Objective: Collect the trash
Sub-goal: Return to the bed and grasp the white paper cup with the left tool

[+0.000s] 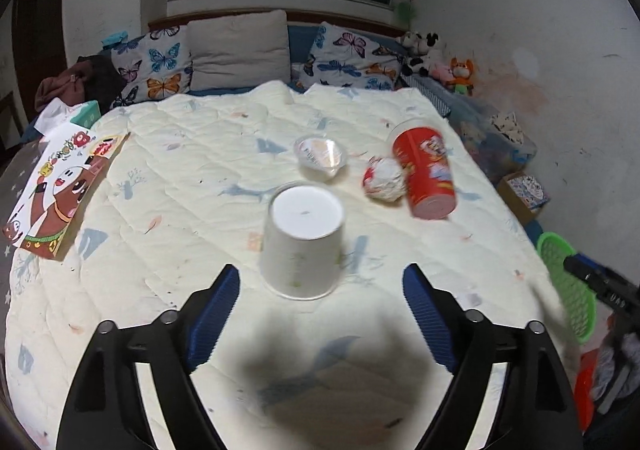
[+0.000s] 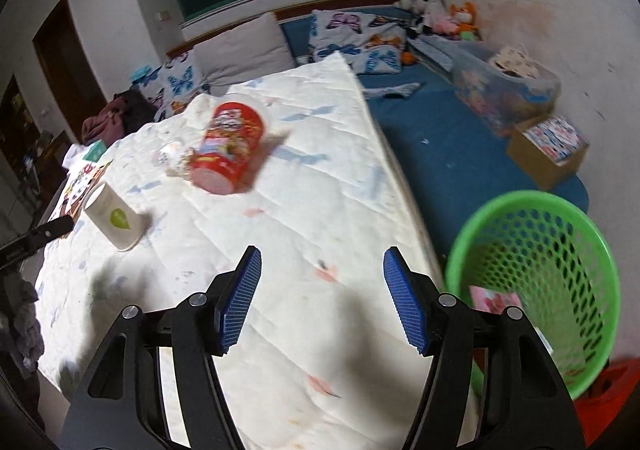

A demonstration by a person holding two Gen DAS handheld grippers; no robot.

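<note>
On the cream quilt [image 1: 180,178] a white paper cup [image 1: 302,246] stands upside down just beyond my left gripper [image 1: 322,282], whose blue pads stand wide open and apart from it. Farther back lie a clear plastic tub [image 1: 320,157], a crumpled wrapper [image 1: 383,179] and a red snack can [image 1: 425,174] on its side. My right gripper [image 2: 322,264] is open over the quilt's right edge with nothing between its pads. The red can [image 2: 228,150] and white cup [image 2: 114,216] lie up to its left. A green mesh basket [image 2: 560,250] sits at the right, with some paper inside.
A picture book [image 1: 56,190] and a tissue pack [image 1: 86,115] lie at the quilt's left edge. Pillows [image 1: 240,50] and plush toys [image 1: 440,62] line the headboard. A cardboard box [image 2: 550,150] and a clear storage bin [image 2: 500,90] rest on the blue sheet [image 2: 432,138].
</note>
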